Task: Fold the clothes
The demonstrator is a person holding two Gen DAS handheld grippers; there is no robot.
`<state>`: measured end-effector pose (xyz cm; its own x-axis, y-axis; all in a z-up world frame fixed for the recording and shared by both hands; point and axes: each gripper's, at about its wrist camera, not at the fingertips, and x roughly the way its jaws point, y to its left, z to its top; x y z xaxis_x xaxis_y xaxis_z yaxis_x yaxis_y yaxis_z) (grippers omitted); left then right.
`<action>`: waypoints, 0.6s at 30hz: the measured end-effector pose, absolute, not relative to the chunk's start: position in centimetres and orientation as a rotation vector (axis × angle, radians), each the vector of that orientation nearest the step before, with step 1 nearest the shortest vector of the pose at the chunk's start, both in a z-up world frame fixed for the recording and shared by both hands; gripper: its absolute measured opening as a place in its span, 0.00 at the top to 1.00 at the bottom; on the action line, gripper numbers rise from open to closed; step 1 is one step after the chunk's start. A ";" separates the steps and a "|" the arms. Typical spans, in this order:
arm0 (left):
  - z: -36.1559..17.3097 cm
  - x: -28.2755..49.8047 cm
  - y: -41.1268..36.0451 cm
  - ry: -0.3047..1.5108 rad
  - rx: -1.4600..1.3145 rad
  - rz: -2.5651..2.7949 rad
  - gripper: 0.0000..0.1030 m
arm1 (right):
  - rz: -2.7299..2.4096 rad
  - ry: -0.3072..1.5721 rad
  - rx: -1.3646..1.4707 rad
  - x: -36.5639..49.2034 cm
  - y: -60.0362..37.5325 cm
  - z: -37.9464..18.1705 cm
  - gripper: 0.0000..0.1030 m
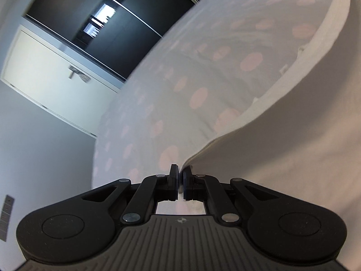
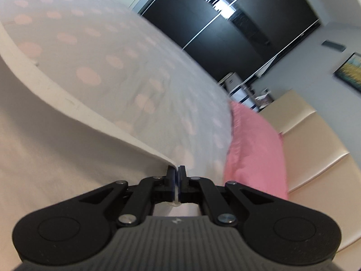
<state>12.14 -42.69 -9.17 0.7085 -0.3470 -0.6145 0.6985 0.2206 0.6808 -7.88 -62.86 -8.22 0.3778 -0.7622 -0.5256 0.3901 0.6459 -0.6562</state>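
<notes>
A cream-white garment (image 1: 293, 124) hangs lifted over the bed, its hemmed edge curving from the upper right down to my left gripper (image 1: 180, 174), which is shut on a corner of it. In the right wrist view the same cream garment (image 2: 45, 135) fills the left side, and its edge runs down to my right gripper (image 2: 176, 174), shut on another corner. The cloth stretches between the two grippers above a grey bedsheet with pink dots (image 1: 180, 79).
The dotted bedsheet (image 2: 117, 56) covers the bed. A pink pillow (image 2: 255, 146) lies against a cream padded headboard (image 2: 315, 140). A dark wardrobe with sliding doors (image 2: 237, 22) and a white door (image 1: 45, 67) stand beyond the bed.
</notes>
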 end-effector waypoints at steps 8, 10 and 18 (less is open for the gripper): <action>-15.8 15.7 -45.7 0.448 1.191 -0.763 0.98 | -0.748 0.978 -0.403 -3.6 -67.4 -15.2 0.99; -16.5 16.0 -45.9 0.450 1.181 -0.756 0.98 | -0.754 0.972 -0.384 -3.0 -68.1 -15.7 0.99; -16.4 16.7 -46.3 0.469 1.148 -0.705 0.81 | -0.795 0.975 -0.273 -1.7 -70.6 -16.4 0.87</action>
<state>16.72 -46.32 -16.42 0.6982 -0.2627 -0.6660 0.7157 0.2361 0.6572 -1.71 -70.57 -16.40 0.3120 -0.7087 -0.6327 0.4775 0.6927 -0.5405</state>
